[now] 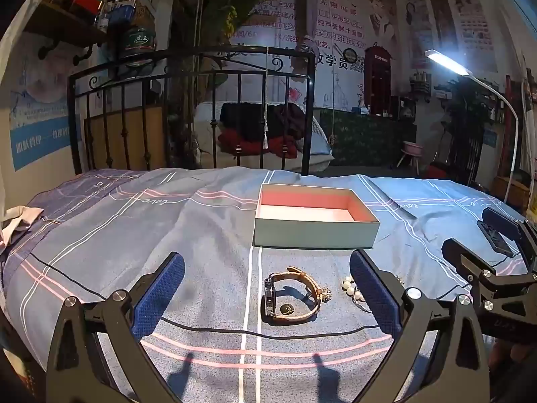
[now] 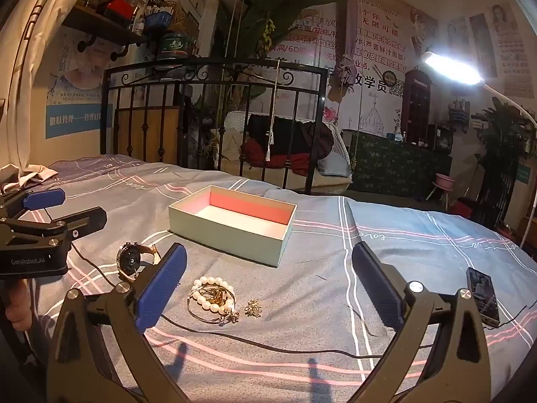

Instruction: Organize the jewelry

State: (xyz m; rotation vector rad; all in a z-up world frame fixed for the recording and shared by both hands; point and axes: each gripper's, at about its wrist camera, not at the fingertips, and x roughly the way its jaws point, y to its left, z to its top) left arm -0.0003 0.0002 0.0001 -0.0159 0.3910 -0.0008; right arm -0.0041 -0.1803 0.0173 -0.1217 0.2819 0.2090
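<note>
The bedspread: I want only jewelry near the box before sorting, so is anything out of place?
Yes. A phone lies on the bedspread right of the jewelry, and a black cable trails across it.

Bed (image 2: 402,252), box (image 2: 231,226), watch (image 1: 290,297), pearl bracelet (image 2: 211,294)

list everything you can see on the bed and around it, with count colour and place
box: 1, pale green outside, pink inside, empty, middle of bed
watch: 1, brown strap, in front of box
pearl bracelet: 1, white, right of watch
thin bangle: 1, silvery, under the pearls
small ornaments: 2, gold, beside the pearls
phone: 1, dark, right side of bed
cable: 1, black, across bedsheet
bedsheet: 1, blue, pink and white lines
lamp: 1, white, lit, far right
left gripper: 1, blue pads, open
right gripper: 1, blue pads, open
</note>
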